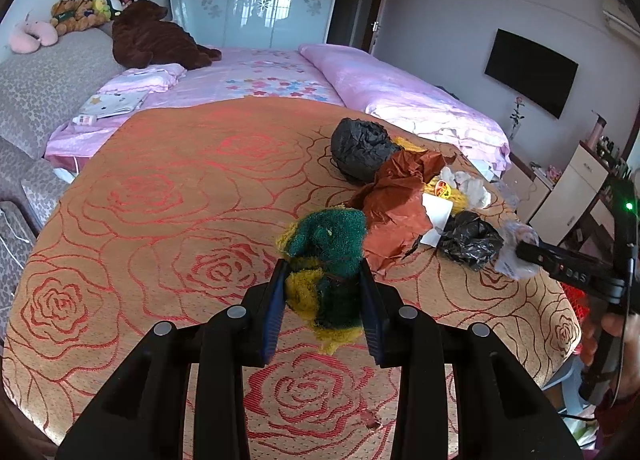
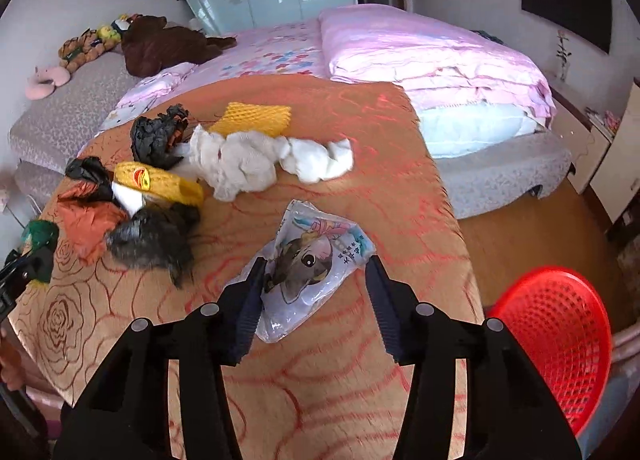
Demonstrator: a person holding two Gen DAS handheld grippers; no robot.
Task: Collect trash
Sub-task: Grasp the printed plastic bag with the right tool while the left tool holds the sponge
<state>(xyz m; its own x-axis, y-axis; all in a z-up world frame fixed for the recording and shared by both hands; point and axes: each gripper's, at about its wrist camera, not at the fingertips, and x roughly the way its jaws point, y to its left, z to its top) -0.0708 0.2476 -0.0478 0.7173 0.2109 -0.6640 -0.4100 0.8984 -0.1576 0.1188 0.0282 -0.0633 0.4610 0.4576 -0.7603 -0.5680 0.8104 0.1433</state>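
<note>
Two claws are at work. Low in the left view, the left claw (image 1: pixel 324 292) pinches a green-and-yellow scouring sponge (image 1: pixel 326 256), lifted clear of the rose-patterned orange desk (image 1: pixel 160 200), probably bound for disposal. The right claw (image 2: pixel 316 292), at mid-frame in its own view, brackets a clear printed plastic wrapper (image 2: pixel 308 260); whether both pads bite is unclear. More crumpled trash (image 2: pixel 152 188) clusters upper left, and a red mesh basket (image 2: pixel 556 344) waits lower right, likely the bin.

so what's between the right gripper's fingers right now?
Right wrist view: a clear plastic cartoon-print packet sits between the right gripper fingers; the left pad touches its edge, the right pad looks just clear of it.
</note>
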